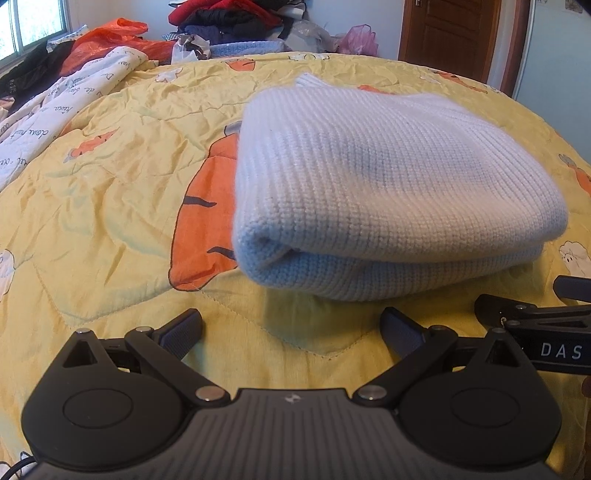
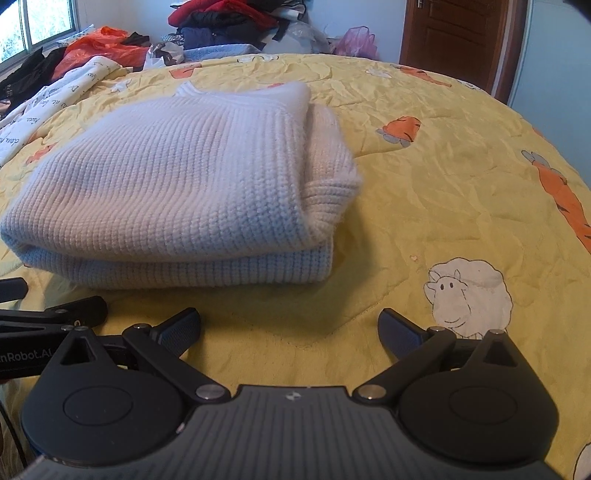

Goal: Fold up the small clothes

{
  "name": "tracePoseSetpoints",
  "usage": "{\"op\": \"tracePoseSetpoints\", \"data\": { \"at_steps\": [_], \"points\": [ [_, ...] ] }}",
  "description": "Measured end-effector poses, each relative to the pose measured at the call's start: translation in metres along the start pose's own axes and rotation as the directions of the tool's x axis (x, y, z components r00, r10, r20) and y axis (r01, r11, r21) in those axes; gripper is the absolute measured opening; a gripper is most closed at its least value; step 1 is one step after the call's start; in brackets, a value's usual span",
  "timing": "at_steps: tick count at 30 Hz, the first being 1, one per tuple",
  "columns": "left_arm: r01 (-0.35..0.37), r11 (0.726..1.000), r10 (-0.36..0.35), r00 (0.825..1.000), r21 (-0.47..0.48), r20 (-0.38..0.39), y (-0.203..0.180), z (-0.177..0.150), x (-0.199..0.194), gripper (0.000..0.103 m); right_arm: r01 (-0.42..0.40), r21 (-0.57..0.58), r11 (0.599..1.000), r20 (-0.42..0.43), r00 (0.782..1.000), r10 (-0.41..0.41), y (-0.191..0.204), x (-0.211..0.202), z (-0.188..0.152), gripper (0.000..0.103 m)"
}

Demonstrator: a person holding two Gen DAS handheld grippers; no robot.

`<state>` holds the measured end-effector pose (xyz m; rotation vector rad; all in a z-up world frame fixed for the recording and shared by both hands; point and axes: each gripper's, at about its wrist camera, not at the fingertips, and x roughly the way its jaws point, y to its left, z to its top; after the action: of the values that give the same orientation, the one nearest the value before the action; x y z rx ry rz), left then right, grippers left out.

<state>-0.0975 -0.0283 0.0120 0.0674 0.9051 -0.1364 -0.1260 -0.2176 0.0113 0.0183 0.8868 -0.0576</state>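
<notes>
A pale blue knit sweater (image 1: 391, 192) lies folded on the yellow bed quilt (image 1: 110, 221). The left claw (image 1: 291, 328) and right claw (image 2: 290, 328) gape empty just short of it; squaring the offset right edge would tidy it.

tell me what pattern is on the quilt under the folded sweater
Yellow quilt printed with orange carrots and white sheep, clearest in the right wrist view.

Yellow quilt (image 2: 424, 184) with carrot and sheep prints covers the bed. Behind it: clothes pile (image 1: 229, 18), orange bag (image 1: 107, 40), brown door (image 2: 454, 29), window (image 1: 33, 26).
</notes>
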Motion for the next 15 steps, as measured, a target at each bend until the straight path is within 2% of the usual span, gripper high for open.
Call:
{"op": "tracePoseSetpoints", "data": {
  "at_steps": [15],
  "points": [
    [0.004,1.000,-0.004,1.000,0.004,0.006,0.0001,-0.0011,0.0001,0.103,0.001,0.001,1.000,-0.017,1.000,-0.001,0.0004,0.0013,0.0024,0.102]
  ]
}}
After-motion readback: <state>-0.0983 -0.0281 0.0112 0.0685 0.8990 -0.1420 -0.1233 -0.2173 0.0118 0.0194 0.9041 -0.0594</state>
